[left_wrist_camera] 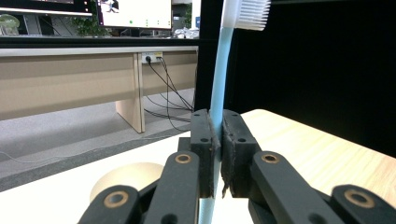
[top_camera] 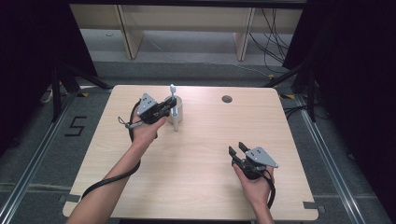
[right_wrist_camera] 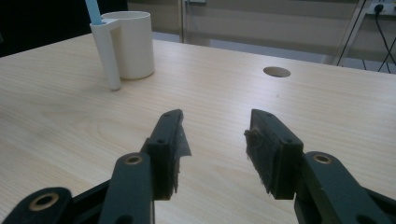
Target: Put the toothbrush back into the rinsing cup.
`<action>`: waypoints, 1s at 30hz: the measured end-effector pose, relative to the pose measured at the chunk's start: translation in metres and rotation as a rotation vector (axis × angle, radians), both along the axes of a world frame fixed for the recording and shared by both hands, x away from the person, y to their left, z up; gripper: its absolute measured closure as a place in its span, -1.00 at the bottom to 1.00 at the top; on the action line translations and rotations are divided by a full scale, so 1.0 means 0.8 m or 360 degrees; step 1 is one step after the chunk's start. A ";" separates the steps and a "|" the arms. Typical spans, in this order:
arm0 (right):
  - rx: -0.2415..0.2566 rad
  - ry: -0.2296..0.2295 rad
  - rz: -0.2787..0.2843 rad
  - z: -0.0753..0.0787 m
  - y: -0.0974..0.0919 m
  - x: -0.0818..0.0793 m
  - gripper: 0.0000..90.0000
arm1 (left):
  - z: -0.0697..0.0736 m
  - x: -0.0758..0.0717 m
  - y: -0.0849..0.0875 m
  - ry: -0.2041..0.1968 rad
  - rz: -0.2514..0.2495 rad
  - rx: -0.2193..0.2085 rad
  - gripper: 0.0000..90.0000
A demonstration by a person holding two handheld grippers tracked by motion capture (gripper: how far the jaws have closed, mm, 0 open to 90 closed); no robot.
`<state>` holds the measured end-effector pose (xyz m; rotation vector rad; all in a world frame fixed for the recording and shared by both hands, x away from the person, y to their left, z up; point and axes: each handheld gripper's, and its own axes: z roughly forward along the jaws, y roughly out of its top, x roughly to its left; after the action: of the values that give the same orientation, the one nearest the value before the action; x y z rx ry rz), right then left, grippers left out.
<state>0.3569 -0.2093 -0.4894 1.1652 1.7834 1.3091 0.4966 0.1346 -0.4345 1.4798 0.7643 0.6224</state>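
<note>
High view: left claw [top_camera: 169, 108] is clamping toothbrush [top_camera: 173, 100] by its handle, shaft upright, bristle head above the claw, lower end pointing down beside the cup [top_camera: 178, 113] rim. Left gripper view: pads are pressing the blue handle [left_wrist_camera: 217, 93] from both sides; long axis is running vertical. Cup is sitting just below and beyond the claw on the desk [top_camera: 201, 154]. Right claw [top_camera: 237, 149], jaws apart and holding nothing, is resting well apart, so left hand is the nearer one.
</note>
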 end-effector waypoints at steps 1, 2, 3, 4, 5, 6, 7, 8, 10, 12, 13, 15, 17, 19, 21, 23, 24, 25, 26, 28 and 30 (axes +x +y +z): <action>-0.0001 0.0000 0.0000 0.000 0.000 0.000 0.23 | -0.001 0.000 0.000 0.0001 0.0000 -0.0001 0.86; -0.0002 0.0000 0.0000 0.000 0.000 0.000 0.23 | -0.002 0.000 0.000 0.0006 0.0000 -0.0002 0.86; -0.0001 0.0001 0.0000 0.000 0.000 0.000 0.23 | -0.003 0.000 -0.001 0.0008 0.0002 -0.0005 0.86; 0.0002 0.0004 0.0002 0.000 0.000 0.000 0.23 | -0.004 0.000 -0.001 0.0010 0.0001 0.0001 0.86; -0.0001 0.0002 0.0001 0.000 0.000 0.000 0.23 | -0.005 0.000 -0.001 0.0015 0.0001 -0.0001 0.86; 0.0000 0.0003 0.0001 0.000 0.000 0.000 0.23 | -0.006 0.000 -0.001 0.0016 0.0002 -0.0001 0.86; -0.0001 0.0002 0.0002 0.000 0.000 0.000 0.23 | -0.007 0.000 -0.001 0.0016 0.0000 0.0005 0.86; 0.0012 0.0017 0.0006 0.000 0.001 0.000 0.23 | -0.007 0.000 -0.001 0.0017 0.0000 0.0006 0.86; 0.0022 0.0014 0.0017 -0.001 0.001 0.000 0.23 | -0.009 0.000 0.000 0.0025 0.0003 0.0004 0.86; 0.0008 0.0010 0.0007 -0.001 0.001 0.000 0.23 | -0.012 0.000 0.000 0.0030 0.0006 0.0000 0.86; 0.0005 0.0010 0.0005 -0.001 0.001 0.000 0.23 | -0.013 0.000 0.000 0.0035 0.0004 0.0004 0.86; 0.0006 0.0010 0.0007 -0.001 0.001 0.000 0.23 | -0.016 0.001 0.000 0.0044 0.0007 0.0009 0.86; 0.0002 0.0010 0.0001 -0.001 0.001 0.000 0.23 | -0.019 0.002 0.001 0.0054 0.0012 0.0018 0.86; 0.0004 0.0014 0.0020 -0.001 0.001 0.000 0.23 | -0.022 0.003 0.000 0.0064 0.0011 0.0020 0.85; -0.0011 0.0006 0.0021 -0.001 0.001 0.001 0.23 | -0.024 0.004 0.000 0.0071 0.0013 0.0029 0.85; -0.0011 0.0008 0.0018 -0.001 0.000 0.001 0.23 | -0.027 0.004 0.000 0.0080 0.0012 0.0029 0.85; 0.0004 -0.0002 0.0030 -0.002 0.001 0.002 0.23 | -0.028 0.005 0.000 0.0083 0.0014 0.0032 0.85; 0.0005 -0.0004 0.0030 -0.002 0.001 0.002 0.23 | -0.029 0.005 0.000 0.0087 0.0015 0.0033 0.85; -0.0008 0.0008 0.0019 -0.001 0.001 0.001 0.23 | -0.030 0.005 0.000 0.0095 0.0017 0.0039 0.85; -0.0010 0.0010 0.0019 -0.001 0.001 0.000 0.23 | -0.032 0.005 0.000 0.0104 0.0016 0.0040 0.85; -0.0011 0.0010 0.0019 -0.001 0.001 0.001 0.23 | -0.035 0.005 0.000 0.0108 0.0016 0.0049 0.85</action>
<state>0.3573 -0.2089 -0.4903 1.1581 1.8005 1.3064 0.5009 0.1346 -0.4621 1.5326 0.8183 0.5962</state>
